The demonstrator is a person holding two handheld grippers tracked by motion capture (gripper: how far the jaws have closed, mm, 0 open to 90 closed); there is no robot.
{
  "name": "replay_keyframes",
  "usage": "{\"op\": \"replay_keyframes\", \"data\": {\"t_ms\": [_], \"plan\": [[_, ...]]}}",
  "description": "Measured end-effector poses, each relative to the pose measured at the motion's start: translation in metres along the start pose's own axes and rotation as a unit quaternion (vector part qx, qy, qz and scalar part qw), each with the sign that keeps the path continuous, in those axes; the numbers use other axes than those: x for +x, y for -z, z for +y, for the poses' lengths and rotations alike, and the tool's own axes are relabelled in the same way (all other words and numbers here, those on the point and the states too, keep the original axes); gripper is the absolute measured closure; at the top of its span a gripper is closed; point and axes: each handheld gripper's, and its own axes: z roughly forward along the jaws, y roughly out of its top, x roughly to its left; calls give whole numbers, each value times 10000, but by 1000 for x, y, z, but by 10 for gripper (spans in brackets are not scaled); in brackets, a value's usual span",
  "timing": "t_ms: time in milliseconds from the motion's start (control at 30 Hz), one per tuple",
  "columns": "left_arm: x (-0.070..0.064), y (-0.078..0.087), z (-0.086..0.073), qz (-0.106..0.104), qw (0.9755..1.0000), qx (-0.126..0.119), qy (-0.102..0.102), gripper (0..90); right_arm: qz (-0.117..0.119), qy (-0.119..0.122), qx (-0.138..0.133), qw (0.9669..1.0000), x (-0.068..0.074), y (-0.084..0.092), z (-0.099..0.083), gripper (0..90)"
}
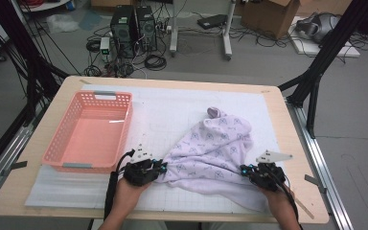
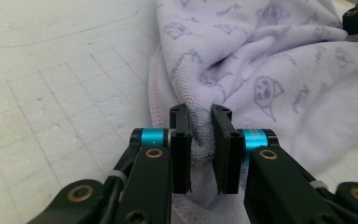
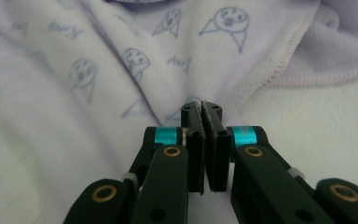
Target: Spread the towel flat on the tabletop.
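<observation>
Both tools clamp the pale lilac terry towel printed with small grey cartoon faces [image 1: 215, 148]: the left tool [image 1: 162, 167] pinches a bunched fold at its hemmed left edge, and the right tool [image 1: 243, 169] has its jaws pressed nearly together on a thin fold at the right side. Crumpled and heaped, the towel lies on the white gridded mat [image 1: 172, 115] over the wooden bench [image 1: 297, 143], right of centre. Its near edge is partly hidden behind the hands. To its left, the pink plastic lattice basket [image 1: 120, 139] holds nothing.
</observation>
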Motion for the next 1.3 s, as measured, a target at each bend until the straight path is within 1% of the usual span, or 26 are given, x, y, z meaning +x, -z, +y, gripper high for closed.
{"op": "replay_keyframes", "data": {"t_ms": [33, 67, 100, 133, 167, 233, 267, 300, 367, 433, 533, 667, 733, 767, 833, 867, 933, 967, 1000, 1033, 1067, 1100, 1133, 1167, 1233, 1300], "plan": [[-1, 2, -2, -26, 10000, -25, -13, 772, 16, -4, -7, 10000, 2, 6, -5, 885], [-1, 3, -3, -23, 10000, -71, 25, 701, 70, 5, -62, 10000, 6, 18, -15, 885], [0, 4, -3, -22, 10000, -75, 41, 701, 70, 5, -62, 10000, 6, 18, -15, 885], [1, 3, -2, -28, 9999, -76, 62, 607, 78, -21, -190, 9998, 8, 25, -21, 883], [4, 2, -1, -46, 9999, -100, 125, 607, 78, -21, -190, 9998, 8, 25, -21, 883], [8, -1, 5, -51, 9998, -147, 113, 527, 67, -56, -378, 9992, 7, 27, -22, 854], [9, -3, 10, -67, 9997, -209, 106, 494, 43, -96, -444, 9990, 7, 28, -21, 790], [11, -5, 15, -99, 9995, -286, 119, 457, -74, -190, -636, 9978, 4, 28, -17, 712], [14, -10, 25, -138, 9990, -404, 91, 443, -131, -314, -754, 9966, 1, 27, -14, 670], [17, -17, 37, -145, 9989, -448, 49, 442, -156, -320, -774, 9964, -1, 26, -14, 651], [18, -31, 50, -168, 9989, -445, -7, 439, -187, -385, -780, 9960, -3, 23, -15, 616], [19, -50, 62, -89, 9993, -337, -139, 439, -195, -424, -741, 9962, -7, 20, -17, 588], [21, -61, 65, -120, 9996, -256, -14, 438, -229, -455, -708, 9962, -8, 20, -18, 572], [22, -66, 66, -129, 9998, -171, 13, 436, -299, -548, -715, 9955, -11, 20, -19, 545], [23, -76, 67, -153, 9999, -47, 34, 436, -329, -592, -727, 9951, -13, 20, -19, 542], [23, -81, 67, -161, 9998, -40, 74, 437, -356, -635, -722, 9947, -15, 20, -19, 542], [23, -88, 65, -177, 9998, 70, 67, 442, -396, -685, -722, 9942, -18, 19, -16, 541], [22, -91, 64, -191, 9997, 144, 70, 454, -468, -684, -722, 9939, -21, 16, -10, 540], [22, -94, 62, -190, 9994, 276, 15, 454, -468, -684, -722, 9939, -21, 16, -10, 540], [21, -98, 60, -208, 9987, 461, -33, 489, -476, -699, -720, 9938, -23, 14, -6, 544], [18, -101, 58, -206, 9978, 626, -119, 549, -442, -713, -728, 9938, -25, 10, -1, 552], [15, -101, 57, -79, 9979, 598, -244, 569, -414, -738, -709, 9939, -26, 5, 4, 554], [15, -99, 57, -202, 9976, 629, -188, 695, -399, -743, -698, 9940, -27, 0, 10, 556], [15, -98, 58, -170, 9977, 645, -123, 771, -362, -778, -674, 9940, -28, -5, 16, 556], [12, -92, 59, -118, 9975, 686, -152, 825, -360, -759, -637, 9944, -28, -17, 29, 557], [7, -85, 57, -82, 9979, 591, -266, 831, -390, -770, -568, 9946, -27, -27, 39, 545]]}}
